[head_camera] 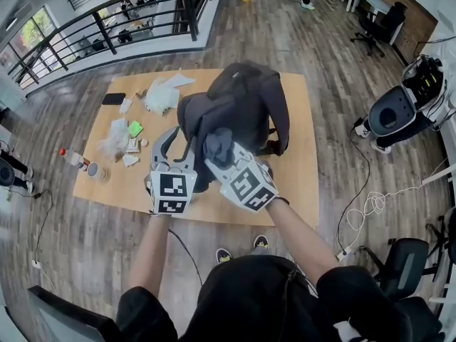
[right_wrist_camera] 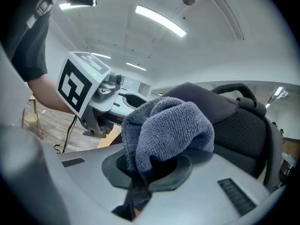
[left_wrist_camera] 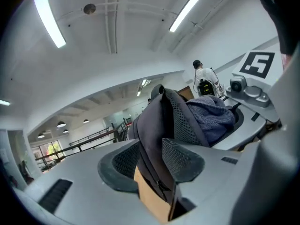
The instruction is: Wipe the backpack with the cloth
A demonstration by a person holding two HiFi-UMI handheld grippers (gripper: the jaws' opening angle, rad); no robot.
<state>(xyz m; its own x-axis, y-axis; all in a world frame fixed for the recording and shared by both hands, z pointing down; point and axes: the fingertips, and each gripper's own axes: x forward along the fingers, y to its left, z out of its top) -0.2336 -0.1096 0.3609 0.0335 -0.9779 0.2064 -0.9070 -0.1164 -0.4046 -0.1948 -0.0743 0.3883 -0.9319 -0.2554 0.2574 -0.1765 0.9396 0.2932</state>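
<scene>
Wiping here turns on one relation: the backpack (head_camera: 242,105) stands on the table (head_camera: 296,201) directly on the far side of both grippers. Its long axis is approx. upright, and a mesh-padded panel faces the near edge. The right gripper (head_camera: 222,161) is the nearer one to the work surface. Its cloth (right_wrist_camera: 168,130) sits just in front of that panel, low on the near face; contact btwn cloth and panel cannot be confirmed from any view. Right jaws: closed tight on the cloth, which bunches out past the pads as a rounded wad, i.e. the wad, not the jaws, leads toward the backpack. The left gripper (left_wrist_camera: 152,159) sits close beside the right one, to its left, also on the near side of the backpack. Left jaws: approx. half apart, pads pressed from both sides on a mesh-lined fold (left_wrist_camera: 157,121) of the backpack, prob. a shoulder strap, which runs up and away btwn them. Judgement: the left side acts as anchor and the right side makes the stroke. The next move calls for pressing the wad onto the panel and sweeping along or across the long axis, w/ the left hold firm so the backpack does not tip toward the far edge.
</scene>
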